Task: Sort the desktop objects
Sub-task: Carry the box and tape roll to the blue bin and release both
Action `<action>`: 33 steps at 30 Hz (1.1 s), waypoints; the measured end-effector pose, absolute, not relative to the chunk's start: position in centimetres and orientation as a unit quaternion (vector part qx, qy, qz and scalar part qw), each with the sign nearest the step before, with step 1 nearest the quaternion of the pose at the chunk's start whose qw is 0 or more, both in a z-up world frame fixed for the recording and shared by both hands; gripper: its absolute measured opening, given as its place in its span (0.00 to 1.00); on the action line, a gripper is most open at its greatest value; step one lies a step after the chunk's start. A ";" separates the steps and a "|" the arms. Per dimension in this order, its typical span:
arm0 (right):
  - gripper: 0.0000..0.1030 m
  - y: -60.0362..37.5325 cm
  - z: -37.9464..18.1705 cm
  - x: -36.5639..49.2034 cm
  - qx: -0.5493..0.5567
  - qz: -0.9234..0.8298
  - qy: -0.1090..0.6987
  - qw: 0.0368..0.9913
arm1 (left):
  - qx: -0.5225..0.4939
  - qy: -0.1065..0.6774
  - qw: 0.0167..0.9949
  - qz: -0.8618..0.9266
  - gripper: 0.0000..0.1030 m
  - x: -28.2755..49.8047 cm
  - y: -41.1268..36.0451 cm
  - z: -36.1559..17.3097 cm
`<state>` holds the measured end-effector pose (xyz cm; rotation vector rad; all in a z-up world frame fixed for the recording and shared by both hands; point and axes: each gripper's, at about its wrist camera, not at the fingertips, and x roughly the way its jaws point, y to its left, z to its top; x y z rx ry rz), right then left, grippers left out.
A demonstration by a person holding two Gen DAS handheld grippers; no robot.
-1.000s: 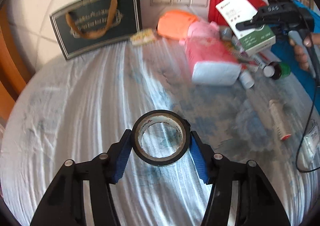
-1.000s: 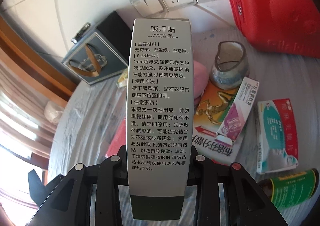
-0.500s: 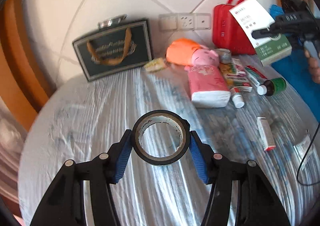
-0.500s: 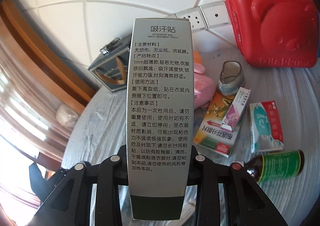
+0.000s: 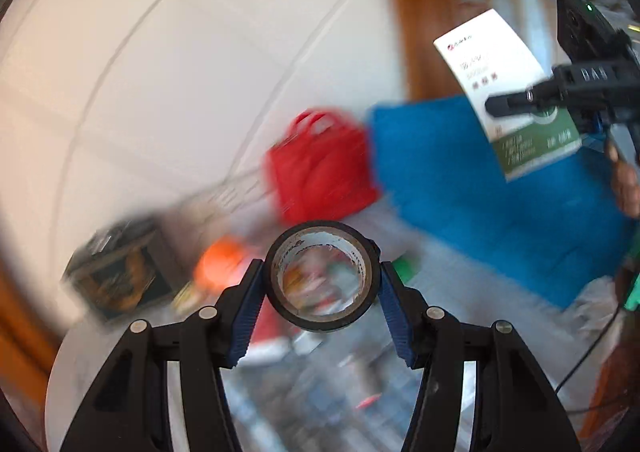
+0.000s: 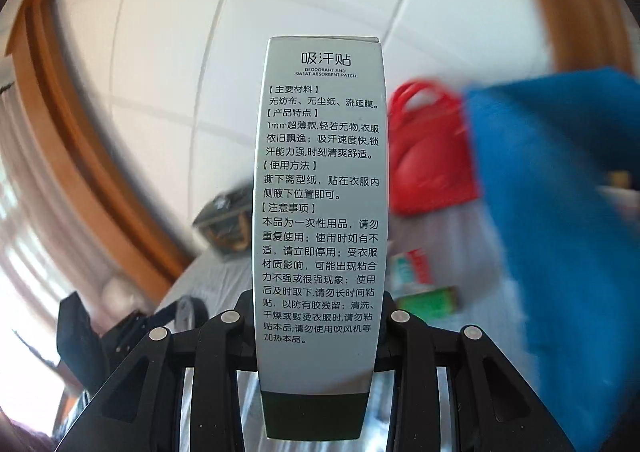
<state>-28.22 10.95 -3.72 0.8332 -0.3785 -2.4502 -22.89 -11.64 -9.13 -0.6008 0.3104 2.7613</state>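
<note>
Left wrist view: left gripper (image 5: 322, 302) clenched on a black tape roll (image 5: 322, 276), blue-padded fingers (image 5: 248, 302) pressing its rim from left and right, hole facing the camera, axis running along the fingers. Roll carried in the air, clear of the cloth-covered tabletop (image 5: 472, 284) below and beyond. Behind the roll, blurred: red handbag (image 5: 320, 167) against the far wall, dark gift bag (image 5: 116, 272) far left, orange item (image 5: 222, 260) between them. Upper right: right gripper (image 5: 532, 97) with a white-and-green box (image 5: 508, 91) clamped crosswise, held up over a blue cloth or bag (image 5: 480, 187); which of the two, too blurred to tell.

Right wrist view: right gripper (image 6: 318, 326) grasping the sweat-patch box (image 6: 320, 191) by its lower end, long axis pointing straight ahead out of the fingers, printed grey face toward the lens. Box off the tabletop (image 6: 224, 280), its far end aimed at the tiled wall. Blue mass (image 6: 560, 191) close on the right, red handbag just left of it, a small carton (image 6: 412, 266) and green bottle (image 6: 428, 302) lying beneath.

Judgement: both loads in transit, no drop spot clear in either view; blue item likeliest, lying right of both, nearer the right gripper, so box probably first, entered end-on.
</note>
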 end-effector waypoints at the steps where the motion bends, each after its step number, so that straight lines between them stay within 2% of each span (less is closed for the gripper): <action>1: 0.33 12.4 -2.9 -26.9 0.298 -0.911 -0.143 0.247 | -0.199 0.114 0.168 0.959 0.54 -22.9 -9.7 -8.0; 4: 0.33 18.1 -0.3 -22.3 0.262 -0.934 -0.147 0.195 | -0.163 0.129 0.227 0.951 0.54 -22.8 -2.9 -4.3; 10: 0.33 28.9 2.4 -18.9 0.230 -0.953 -0.167 0.110 | -0.128 0.155 0.291 0.936 0.54 -23.3 9.1 0.2; 19: 0.33 39.4 3.0 -20.6 0.234 -0.948 -0.191 0.097 | -0.136 0.170 0.280 0.935 0.54 -26.6 20.7 2.9; 21: 0.37 40.6 3.5 -21.6 0.236 -0.948 -0.189 0.099 | -0.140 0.167 0.263 0.940 0.55 -27.3 22.3 3.7; 22: 0.45 41.1 3.7 -22.6 0.238 -0.948 -0.189 0.094 | -0.140 0.165 0.253 0.943 0.56 -27.7 23.0 4.2; 23: 0.73 42.0 3.6 -22.8 0.242 -0.947 -0.191 0.088 | -0.138 0.163 0.239 0.947 0.61 -28.0 23.0 4.6; 24: 0.84 42.5 3.9 -23.0 0.238 -0.948 -0.195 0.080 | -0.134 0.162 0.224 0.952 0.69 -28.2 23.3 5.1; 27: 0.84 43.1 5.1 -22.8 0.208 -0.957 -0.188 0.077 | -0.111 0.159 0.195 0.962 0.77 -28.0 23.3 6.5; 33: 0.86 43.3 5.0 -22.2 0.199 -0.953 -0.201 0.110 | -0.109 0.137 0.171 0.970 0.81 -28.3 22.8 6.6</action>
